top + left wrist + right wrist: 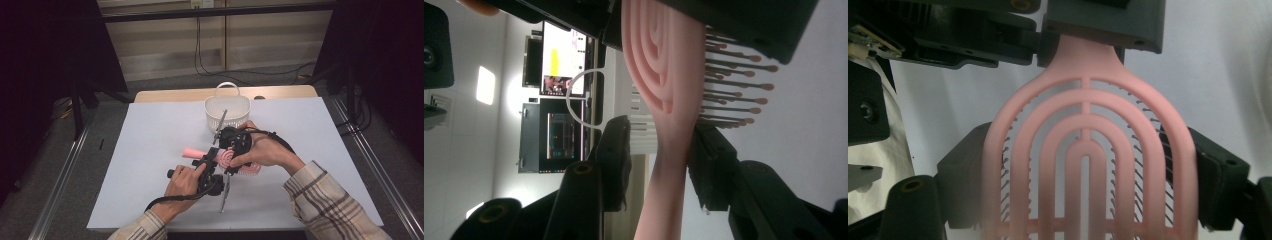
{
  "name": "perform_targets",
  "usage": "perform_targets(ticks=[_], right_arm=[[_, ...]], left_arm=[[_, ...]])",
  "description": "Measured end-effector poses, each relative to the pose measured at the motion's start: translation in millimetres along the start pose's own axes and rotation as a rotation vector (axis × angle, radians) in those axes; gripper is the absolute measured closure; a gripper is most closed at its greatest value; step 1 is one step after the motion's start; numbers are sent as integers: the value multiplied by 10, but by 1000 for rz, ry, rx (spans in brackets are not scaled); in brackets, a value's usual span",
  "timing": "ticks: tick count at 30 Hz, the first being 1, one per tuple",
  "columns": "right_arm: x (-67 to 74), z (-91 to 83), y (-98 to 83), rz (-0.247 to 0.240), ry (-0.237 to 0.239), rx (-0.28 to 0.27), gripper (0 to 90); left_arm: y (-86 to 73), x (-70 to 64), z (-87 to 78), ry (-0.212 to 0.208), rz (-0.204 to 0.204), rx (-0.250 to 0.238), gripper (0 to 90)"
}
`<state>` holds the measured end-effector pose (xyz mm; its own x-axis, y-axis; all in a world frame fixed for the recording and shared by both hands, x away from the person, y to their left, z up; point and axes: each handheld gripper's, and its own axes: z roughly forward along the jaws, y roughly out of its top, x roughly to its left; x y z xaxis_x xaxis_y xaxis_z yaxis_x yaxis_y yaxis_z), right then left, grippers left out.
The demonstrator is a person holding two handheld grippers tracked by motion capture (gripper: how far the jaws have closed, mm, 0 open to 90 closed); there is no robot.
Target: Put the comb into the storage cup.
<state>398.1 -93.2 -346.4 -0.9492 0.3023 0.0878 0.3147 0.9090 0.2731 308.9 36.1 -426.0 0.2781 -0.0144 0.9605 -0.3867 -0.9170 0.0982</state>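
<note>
A pink hairbrush with a looped, vented head is held above the white sheet at mid-table. My right gripper comes from the right and is shut across the width of the brush head, one jaw pressed on each edge. My left gripper comes from the lower left and straddles the brush neck. Its jaws stand on the face side and on the bristle side. The bristle-side jaw lies against the neck, while a thin gap shows at the other, so this gripper is open. Bristles point away from the face.
A white slotted basket with a hoop handle stands just behind the hands, at the sheet's far edge. The white sheet covers most of the wooden table. Black frames and cables ring the table.
</note>
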Motion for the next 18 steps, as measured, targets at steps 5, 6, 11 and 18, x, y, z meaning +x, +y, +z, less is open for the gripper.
perform_targets(ticks=[5, 6, 11, 18], right_arm=[[3, -2, 12, 6, 2, 3, 196], [1, 1, 14, 4, 2, 2, 196], [-12, 5, 24, 18, 11, -7, 196], [-15, -8, 24, 35, 13, -9, 196]], left_arm=[[3, 2, 2, 11, -9, 13, 676], [5, 8, 1, 10, -4, 14, 682], [13, -11, -1, 17, 1, 26, 738], [41, -27, -4, 30, 21, 41, 769]])
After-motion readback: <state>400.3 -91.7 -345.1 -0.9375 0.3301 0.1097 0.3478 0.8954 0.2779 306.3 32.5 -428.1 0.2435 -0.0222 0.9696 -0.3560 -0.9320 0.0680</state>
